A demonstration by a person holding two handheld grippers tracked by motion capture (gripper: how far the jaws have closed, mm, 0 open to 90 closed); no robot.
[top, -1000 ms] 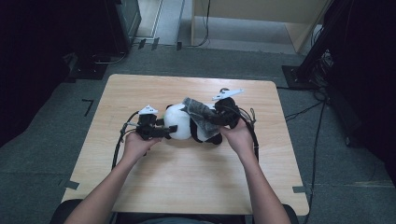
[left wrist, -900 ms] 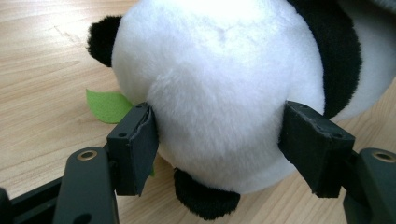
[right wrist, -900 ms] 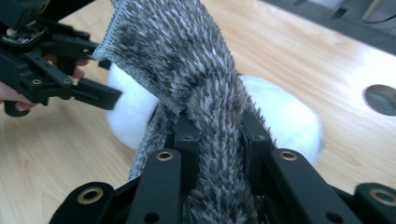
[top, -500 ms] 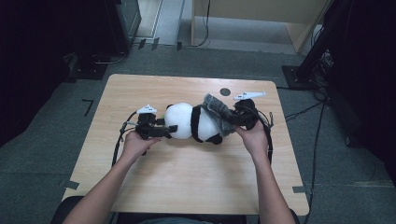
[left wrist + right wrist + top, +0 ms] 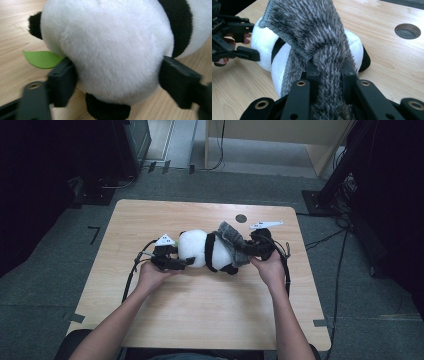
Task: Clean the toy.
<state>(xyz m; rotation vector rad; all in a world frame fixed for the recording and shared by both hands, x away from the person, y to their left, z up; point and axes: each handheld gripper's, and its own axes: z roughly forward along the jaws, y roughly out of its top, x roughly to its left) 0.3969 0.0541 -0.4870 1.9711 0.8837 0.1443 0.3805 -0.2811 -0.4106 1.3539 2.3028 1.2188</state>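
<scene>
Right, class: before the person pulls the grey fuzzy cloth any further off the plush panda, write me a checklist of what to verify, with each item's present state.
1. Right gripper clamped on the grey fuzzy cloth: ok, its fingers pinch a bunched fold.
2. Left gripper steadying the black-and-white plush panda: not ok, its jaws have just been opening; the panda's head sits between them, firm hold unclear.
3. Cloth free of the panda: not ok, it drapes over the body.
4. Panda resting on the light wooden table: ok.
5. Green felt leaf clear of the left fingers: cannot tell, it lies right beside one.
</scene>
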